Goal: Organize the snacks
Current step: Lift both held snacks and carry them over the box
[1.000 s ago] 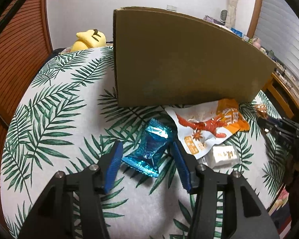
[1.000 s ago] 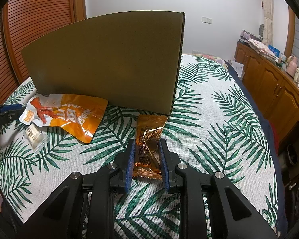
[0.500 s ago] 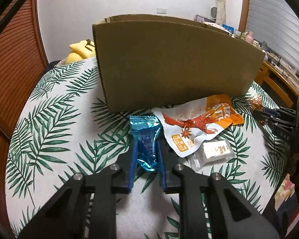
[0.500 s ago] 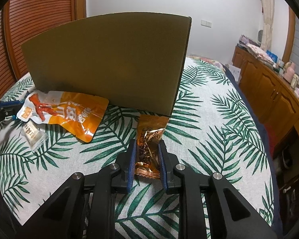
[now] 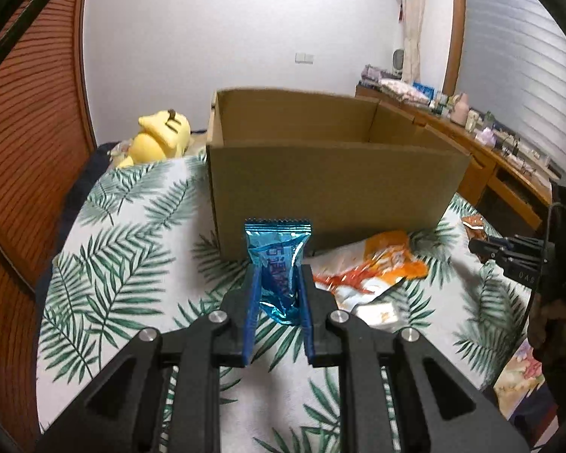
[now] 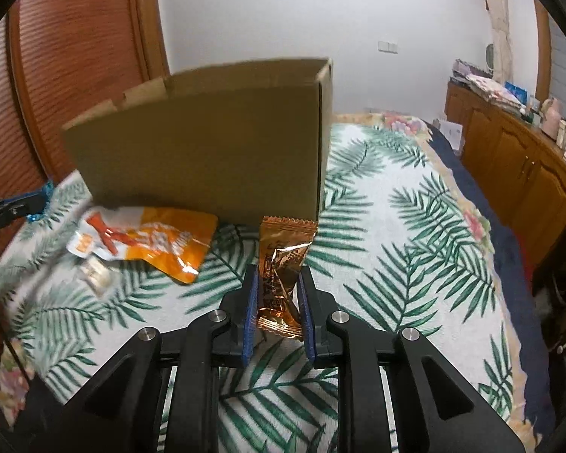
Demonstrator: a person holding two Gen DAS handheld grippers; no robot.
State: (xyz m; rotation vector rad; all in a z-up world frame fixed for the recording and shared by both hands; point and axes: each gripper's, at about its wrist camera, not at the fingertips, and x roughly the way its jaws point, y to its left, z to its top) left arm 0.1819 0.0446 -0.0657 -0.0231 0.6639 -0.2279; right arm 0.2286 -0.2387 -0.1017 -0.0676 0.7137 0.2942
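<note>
My left gripper [image 5: 278, 275] is shut on a shiny blue snack packet [image 5: 277, 264], held upright above the palm-leaf bedspread. An open cardboard box [image 5: 332, 185] stands just beyond it. My right gripper [image 6: 277, 275] is shut on an orange-brown foil snack packet [image 6: 283, 264], lifted in front of the box's [image 6: 207, 151] right corner. An orange pouch [image 5: 381, 264] and a small white sachet [image 5: 377, 311] lie flat before the box; the right wrist view shows the same orange pouch [image 6: 147, 241] and white sachet [image 6: 96, 273]. The right gripper [image 5: 483, 245] appears at the left view's right edge.
A yellow plush toy [image 5: 158, 137] lies behind the box at the left. A wooden sideboard [image 6: 520, 173] crowded with small items runs along the right wall. A slatted wooden door [image 6: 75, 75] stands at the left. The bedspread [image 6: 415, 245] stretches right of the box.
The left jaws shut on the blue packet and lifted it off the bedspread. Both grippers rose, so the box's open inside now shows in the left view.
</note>
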